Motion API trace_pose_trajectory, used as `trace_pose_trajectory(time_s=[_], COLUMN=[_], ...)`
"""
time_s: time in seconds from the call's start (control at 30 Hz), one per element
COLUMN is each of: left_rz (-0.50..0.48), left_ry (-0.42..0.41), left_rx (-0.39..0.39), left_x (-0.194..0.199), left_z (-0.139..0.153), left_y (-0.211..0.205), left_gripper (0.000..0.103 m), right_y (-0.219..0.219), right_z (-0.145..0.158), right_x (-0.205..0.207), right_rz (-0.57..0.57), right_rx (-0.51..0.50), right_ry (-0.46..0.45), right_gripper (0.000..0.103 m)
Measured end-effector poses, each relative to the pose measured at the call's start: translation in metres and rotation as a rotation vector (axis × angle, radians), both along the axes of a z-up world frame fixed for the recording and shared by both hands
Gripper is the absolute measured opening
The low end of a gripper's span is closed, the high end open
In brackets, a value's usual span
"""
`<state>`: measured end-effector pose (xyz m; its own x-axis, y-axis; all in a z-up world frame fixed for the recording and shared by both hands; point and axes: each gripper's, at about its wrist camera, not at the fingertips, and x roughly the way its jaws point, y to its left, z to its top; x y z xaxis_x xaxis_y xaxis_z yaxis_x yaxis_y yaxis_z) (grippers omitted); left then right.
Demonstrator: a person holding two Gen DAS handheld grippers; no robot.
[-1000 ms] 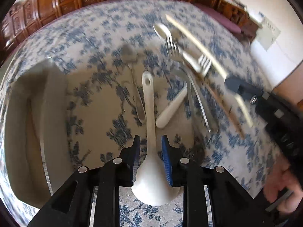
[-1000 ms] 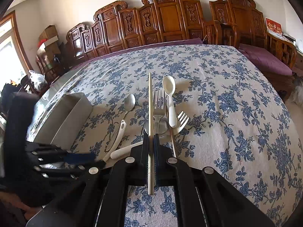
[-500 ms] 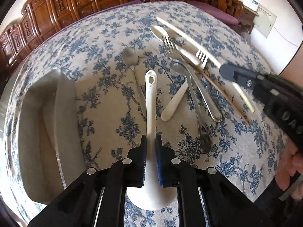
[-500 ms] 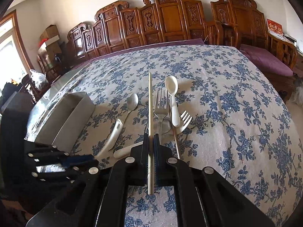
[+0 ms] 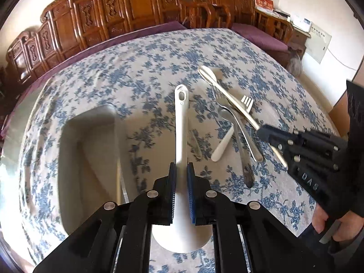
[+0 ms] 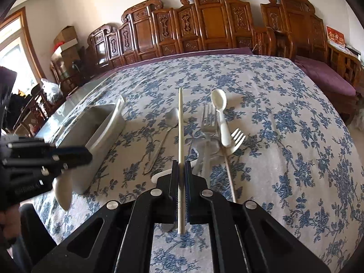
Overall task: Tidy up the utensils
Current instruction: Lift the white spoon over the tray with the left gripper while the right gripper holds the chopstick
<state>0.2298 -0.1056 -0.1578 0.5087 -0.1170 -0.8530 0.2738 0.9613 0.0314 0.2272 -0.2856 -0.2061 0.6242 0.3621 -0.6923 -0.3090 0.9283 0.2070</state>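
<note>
Since the earlier frames the left gripper [image 5: 180, 186] has closed its jaws on the white ladle [image 5: 181, 136] and lifted it off the blue-flowered cloth [image 5: 145, 75]; the ladle's bowl, which lay on the cloth between open jaws, now hangs clear below them, and the handle points away from the camera.

At the far left of the left wrist view lies the pale tray [image 5: 91, 141], its long wall beside the lifted ladle. Right of the ladle the remaining utensils lie in a loose pile on the surface: a white plastic spoon [image 6: 219, 113], a metal fork [image 6: 208, 118], a white plastic fork [image 6: 237, 137] and a metal spoon [image 6: 169, 122] nearer the tray, with a thin wooden chopstick [image 6: 229, 177] running under the pile.

The right gripper [image 6: 180, 182] has not shifted; its jaws are pressed shut on a pale chopstick [image 6: 180, 141], held lengthwise and pointing away over the surface. A person's hand [image 5: 327, 220] grips its handle at the right edge of the left wrist view.

Carved wooden chairs [image 6: 204, 25] line the far wall.
</note>
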Motion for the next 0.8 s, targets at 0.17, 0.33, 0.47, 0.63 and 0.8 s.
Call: trace_pose_trajectory(time_s=[0.17,0.33,0.47,0.63,0.8], left_rz=[0.033,0.058,0.084,0.127,0.158], left_ry=[-0.022,-0.04,-0.052,-0.065,-0.063], left_rx=[-0.009,-0.018,-0.024,-0.033,-0.04], left_x=[0.0,0.002,0.007,0.016,0.023], left_z=[0.011,0.016,0.017,0.016,0.007], left_y=[0.02,0.039,0.057,0.081,0.102], left_gripper=[0.008,0.008,0.008,0.008,0.009], right_y=[0.012,0.023,0.031,0.04,0.048], right_z=[-0.001,0.0,0.002,0.002,0.0], right_x=[-0.007,-0.012,-0.014,-0.012,-0.01], right_rz=[0.027,0.048,0.061,0.071,0.081], right_rx=[-0.025,-0.037,-0.038,-0.04,-0.043], right_ry=[-0.009,-0.019,-0.029,-0.034,-0.038], right_gripper=[0.006,0.006,0.006,0.006,0.006])
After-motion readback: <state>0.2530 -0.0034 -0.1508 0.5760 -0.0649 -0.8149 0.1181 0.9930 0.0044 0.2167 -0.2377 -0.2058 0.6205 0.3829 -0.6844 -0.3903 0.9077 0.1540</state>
